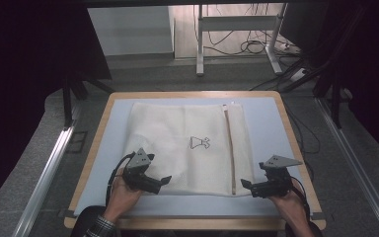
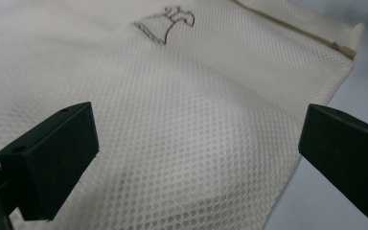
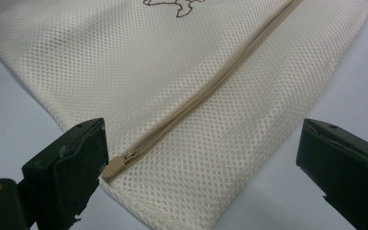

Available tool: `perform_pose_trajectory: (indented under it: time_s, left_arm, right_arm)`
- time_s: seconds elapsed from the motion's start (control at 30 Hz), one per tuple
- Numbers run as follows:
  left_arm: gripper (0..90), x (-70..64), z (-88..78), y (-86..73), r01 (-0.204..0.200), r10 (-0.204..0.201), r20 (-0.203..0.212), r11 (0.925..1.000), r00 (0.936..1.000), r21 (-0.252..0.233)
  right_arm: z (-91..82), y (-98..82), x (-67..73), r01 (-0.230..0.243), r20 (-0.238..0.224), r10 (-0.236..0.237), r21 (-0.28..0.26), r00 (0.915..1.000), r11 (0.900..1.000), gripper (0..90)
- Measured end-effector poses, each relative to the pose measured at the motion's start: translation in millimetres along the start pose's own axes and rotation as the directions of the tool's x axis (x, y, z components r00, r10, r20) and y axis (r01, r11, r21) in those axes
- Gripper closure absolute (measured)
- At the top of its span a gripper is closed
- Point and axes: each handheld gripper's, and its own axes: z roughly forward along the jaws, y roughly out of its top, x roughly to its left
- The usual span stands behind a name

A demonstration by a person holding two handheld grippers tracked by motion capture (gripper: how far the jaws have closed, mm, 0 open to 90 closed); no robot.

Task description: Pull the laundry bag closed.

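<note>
— While the mesh bag (image 1: 187, 148) lay flat at the centre of the high view, where did its zipper (image 1: 229, 148) run?
— Down the bag's right side, with the pull (image 3: 120, 163) at the near end, low in the right gripper view, just beside the left jaw.
— And the grippers?
— Both had their jaws spread wide and held nothing. The right gripper (image 1: 250, 186) hovered at the lower right, by the bag's near corner; the left gripper (image 1: 162, 181) sat at lower left, over the mesh.
— So how should the step have gone?
— I judged the pull to be the target. The right gripper needed to shift until the pull sat between its jaws, then close on the tab, not the mesh. The left should have pinned the fabric near the zipper's end so the bag wouldn't slide on the table (image 1: 276, 123).
</note>
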Motion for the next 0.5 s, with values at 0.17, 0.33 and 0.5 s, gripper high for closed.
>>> perform_pose_trajectory:
  time_s: [0.17,0.33,0.5]
  left_arm:
    - [0.0,-5.5,7.6,-3.5,-0.058,0.059,-0.005,0.9973,0.9983,0.045]
    - [0.0,-11.9,11.4,-1.9,-0.090,0.090,-0.005,0.9953,0.9959,0.037]
    - [0.0,-5.0,12.2,-4.1,-0.057,0.058,-0.019,0.9979,0.9981,0.028]
  right_arm:
    - [-6.2,-2.2,-1.1,0.028,0.016,-0.028,-0.017,0.9995,0.999,4.6]
    - [-8.2,-3.0,-1.0,0.054,0.056,-0.050,-0.053,0.9971,0.997,3.1]
    - [-3.6,-4.6,-6.1,0.035,0.044,-0.033,-0.038,0.9985,0.999,1.6]
